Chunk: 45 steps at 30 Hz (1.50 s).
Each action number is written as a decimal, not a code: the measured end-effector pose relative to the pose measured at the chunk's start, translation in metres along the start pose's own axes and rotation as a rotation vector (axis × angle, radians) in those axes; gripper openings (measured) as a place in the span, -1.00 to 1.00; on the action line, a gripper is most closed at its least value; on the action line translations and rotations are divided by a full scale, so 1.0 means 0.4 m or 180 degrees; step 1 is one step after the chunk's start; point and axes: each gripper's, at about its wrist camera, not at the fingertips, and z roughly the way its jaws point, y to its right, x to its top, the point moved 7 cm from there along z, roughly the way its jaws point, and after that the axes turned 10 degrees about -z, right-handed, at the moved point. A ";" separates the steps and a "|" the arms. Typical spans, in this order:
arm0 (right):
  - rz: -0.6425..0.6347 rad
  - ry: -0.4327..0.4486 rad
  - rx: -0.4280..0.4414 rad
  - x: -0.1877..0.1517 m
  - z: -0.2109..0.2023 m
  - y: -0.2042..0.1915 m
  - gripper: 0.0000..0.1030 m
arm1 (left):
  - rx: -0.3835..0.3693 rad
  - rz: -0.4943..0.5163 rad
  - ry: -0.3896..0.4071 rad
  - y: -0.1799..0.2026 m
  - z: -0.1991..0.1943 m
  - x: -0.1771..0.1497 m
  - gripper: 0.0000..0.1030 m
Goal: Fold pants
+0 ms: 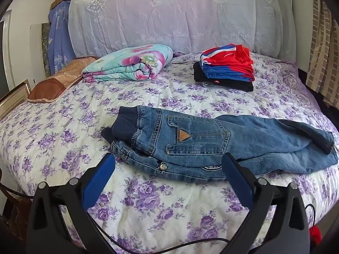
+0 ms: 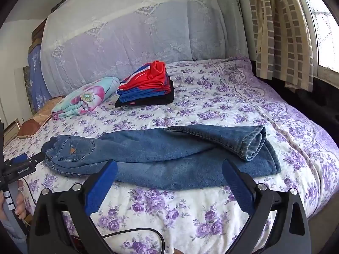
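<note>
A pair of blue jeans lies across the bed, folded lengthwise, waistband to the left and legs to the right. In the right wrist view the jeans show their leg cuffs at the right. My left gripper is open, its blue fingers just short of the waist end near the front edge. My right gripper is open, its fingers at the near edge of the legs. The left gripper also shows in the right wrist view beside the waistband.
A stack of folded red, blue and black clothes sits at the back of the bed. A folded floral blanket and a brown pillow lie at the back left. A curtain hangs at the right.
</note>
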 end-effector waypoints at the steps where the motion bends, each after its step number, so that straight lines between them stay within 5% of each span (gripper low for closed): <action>1: -0.0012 0.0037 -0.0009 0.004 -0.009 -0.003 0.93 | -0.0007 -0.0009 0.0026 -0.002 -0.009 0.004 0.91; 11: -0.0112 0.0223 -0.0022 0.040 -0.075 -0.037 0.93 | -0.0065 -0.0025 0.0240 -0.017 -0.082 0.033 0.91; 45: 0.0040 0.0164 0.0077 0.031 -0.075 -0.034 0.93 | -0.0048 -0.0028 0.0201 -0.021 -0.080 0.034 0.91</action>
